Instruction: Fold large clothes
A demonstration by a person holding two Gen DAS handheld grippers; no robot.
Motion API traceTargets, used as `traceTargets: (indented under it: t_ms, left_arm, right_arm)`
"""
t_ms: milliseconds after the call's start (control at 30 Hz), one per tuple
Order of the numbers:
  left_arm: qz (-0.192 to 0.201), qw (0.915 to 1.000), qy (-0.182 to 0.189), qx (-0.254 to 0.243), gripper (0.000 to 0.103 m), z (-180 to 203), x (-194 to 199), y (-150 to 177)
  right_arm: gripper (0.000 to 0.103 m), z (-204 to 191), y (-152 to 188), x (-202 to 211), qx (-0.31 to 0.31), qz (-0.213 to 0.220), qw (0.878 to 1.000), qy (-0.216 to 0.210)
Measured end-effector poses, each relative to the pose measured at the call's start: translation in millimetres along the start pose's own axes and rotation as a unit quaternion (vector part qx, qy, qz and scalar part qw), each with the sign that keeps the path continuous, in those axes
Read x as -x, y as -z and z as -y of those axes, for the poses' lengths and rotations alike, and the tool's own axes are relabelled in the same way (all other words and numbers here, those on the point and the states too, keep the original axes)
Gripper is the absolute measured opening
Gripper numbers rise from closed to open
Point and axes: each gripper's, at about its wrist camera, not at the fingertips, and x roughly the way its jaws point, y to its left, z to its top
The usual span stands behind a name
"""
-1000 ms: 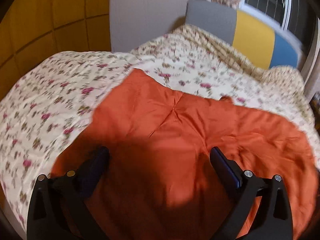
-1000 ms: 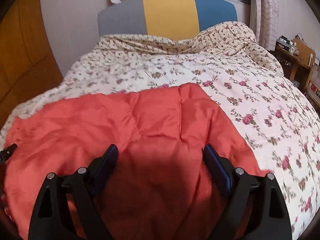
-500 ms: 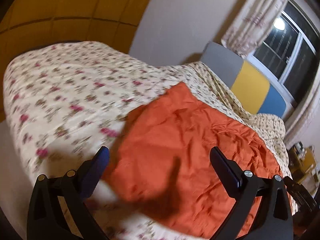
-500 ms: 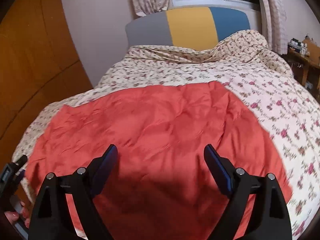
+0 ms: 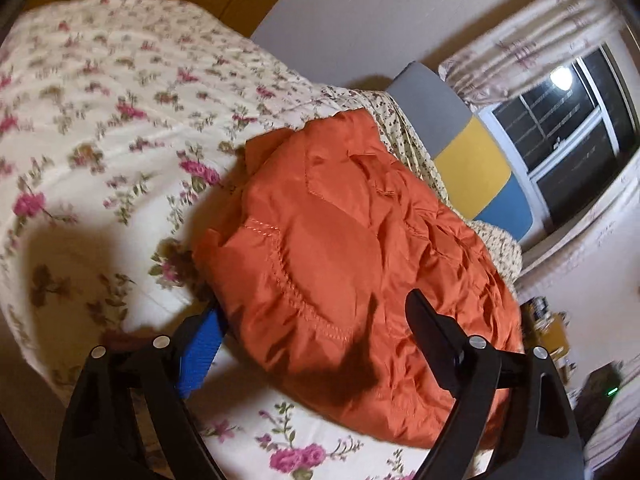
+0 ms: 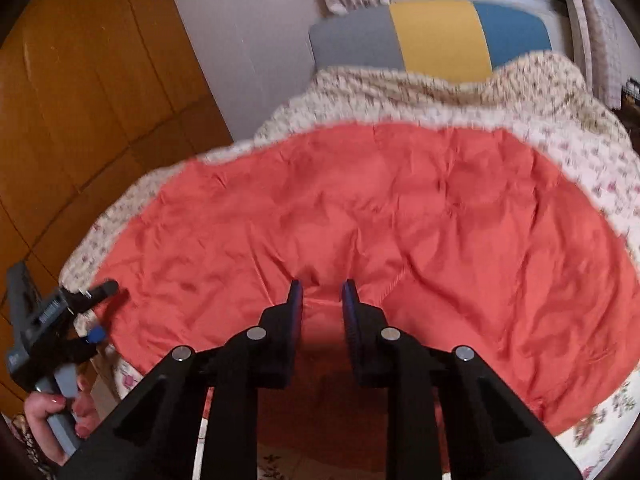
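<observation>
A large orange padded garment (image 6: 380, 216) lies spread on a flowered bedspread (image 5: 100, 128). In the left wrist view the garment's (image 5: 352, 248) stitched near corner lies between the wide-open jaws of my left gripper (image 5: 316, 320), one finger low at its edge. In the right wrist view my right gripper (image 6: 322, 296) has its jaws nearly closed, pinching a fold of the garment's near hem. The left gripper (image 6: 94, 308) also shows at the far left of that view, at the garment's left corner, held by a hand.
A grey, yellow and blue headboard (image 6: 432, 36) stands at the far end of the bed under a curtained window (image 5: 568, 124). A wooden floor (image 6: 80, 112) and a grey wall (image 6: 248, 40) lie to the left. Cluttered furniture (image 5: 560, 332) stands right of the bed.
The right gripper has gone from wide open to closed on the garment's near hem. The left gripper has swung out to the garment's left corner and dropped close to it, still open.
</observation>
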Motion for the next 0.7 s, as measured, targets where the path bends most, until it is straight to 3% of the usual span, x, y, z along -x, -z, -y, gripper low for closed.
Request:
traceTargets:
  t_ms: [200,400,567,667,700]
  left_arm:
    - [0.02,0.9997,0.013,0.005,0.087,4,-2,10]
    - [0.028,0.9995,0.01,0.005,0.087,5,-2,10]
    - [0.036,0.9993,0.002,0.008,0.087,8,-4,12]
    - [0.031,0.9987,0.014,0.038,0.087,10,-5,12]
    - [0.029,0.998,0.021,0.052,0.082,9,-5,11]
  right_arm:
    - [0.019,-2,13,-14,0.026,0.006,1.0,0.013]
    - [0.019,-4,25,6,0.011,0.018,1.0,-0.001]
    - [0.019,-7,31,4,0.037,0.013,0.999,0.008]
    - [0.019,-6,30,-5,0.051,0.008,0.999,0.009]
    - [0.019,-5,30,-7,0.054,0.01,0.998,0.008]
